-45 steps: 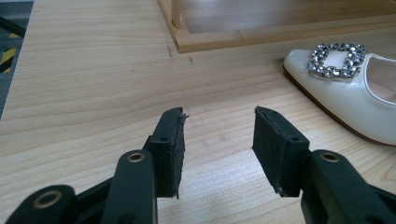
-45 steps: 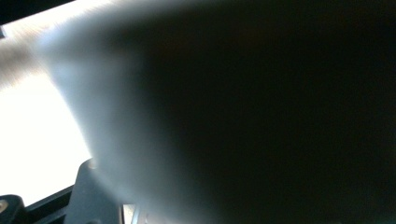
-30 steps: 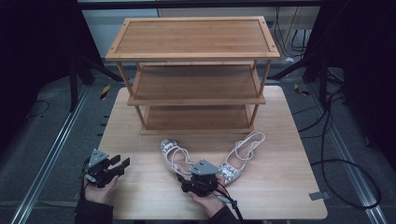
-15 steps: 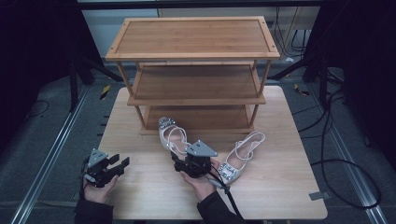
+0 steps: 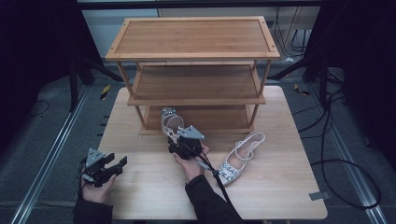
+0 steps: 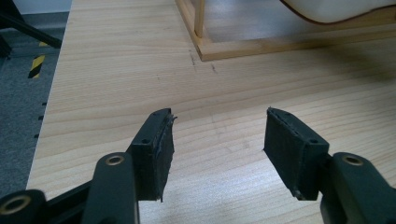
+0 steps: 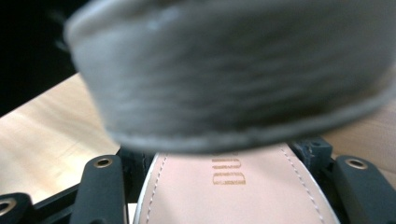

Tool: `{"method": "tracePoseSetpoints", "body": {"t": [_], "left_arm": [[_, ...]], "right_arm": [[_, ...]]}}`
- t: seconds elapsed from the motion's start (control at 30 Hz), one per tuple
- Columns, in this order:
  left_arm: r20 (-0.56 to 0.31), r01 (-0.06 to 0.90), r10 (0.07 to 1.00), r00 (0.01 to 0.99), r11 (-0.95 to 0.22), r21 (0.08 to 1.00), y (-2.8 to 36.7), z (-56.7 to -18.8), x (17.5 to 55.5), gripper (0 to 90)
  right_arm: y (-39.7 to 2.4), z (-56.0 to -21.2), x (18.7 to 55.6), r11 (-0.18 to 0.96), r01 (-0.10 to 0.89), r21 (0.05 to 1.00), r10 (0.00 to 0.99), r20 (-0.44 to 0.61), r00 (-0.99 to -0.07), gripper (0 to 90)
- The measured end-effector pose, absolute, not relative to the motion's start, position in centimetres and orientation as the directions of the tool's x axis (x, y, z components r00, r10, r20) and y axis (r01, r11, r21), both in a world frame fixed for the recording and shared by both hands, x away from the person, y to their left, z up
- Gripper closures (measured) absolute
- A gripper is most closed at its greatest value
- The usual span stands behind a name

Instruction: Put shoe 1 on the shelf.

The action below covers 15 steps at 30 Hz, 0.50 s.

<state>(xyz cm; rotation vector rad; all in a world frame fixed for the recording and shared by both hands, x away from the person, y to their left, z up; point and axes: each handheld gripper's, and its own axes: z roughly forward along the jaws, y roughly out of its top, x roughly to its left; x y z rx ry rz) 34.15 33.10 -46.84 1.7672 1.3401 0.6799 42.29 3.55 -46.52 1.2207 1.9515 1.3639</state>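
Carried since earlier toward the three-tier wooden shoe rack [image 5: 194, 84], the jewelled white slingback sandal [image 5: 169, 122] sits clamped in the right gripper [image 5: 180, 143]; the left gripper [image 5: 114, 167], jaws just opened wide and empty, waits well left of the rack.

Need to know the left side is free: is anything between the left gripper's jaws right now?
No. In the left gripper view the left gripper has its jaws wide apart with just bare table between them.
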Motion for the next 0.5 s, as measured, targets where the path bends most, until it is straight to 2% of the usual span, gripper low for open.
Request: {"method": "tracePoseSetpoints", "body": {"t": [0.5], "left_arm": [[-0.039, 0.528, 0.956, 0.289, -0.126, 0.84, 33.3, -47.0, 34.3, 41.0]], "right_arm": [[4.4, -49.0, 48.3, 0.073, 0.434, 0.898, 0.931, 0.094, -0.352, 38.9]]}}
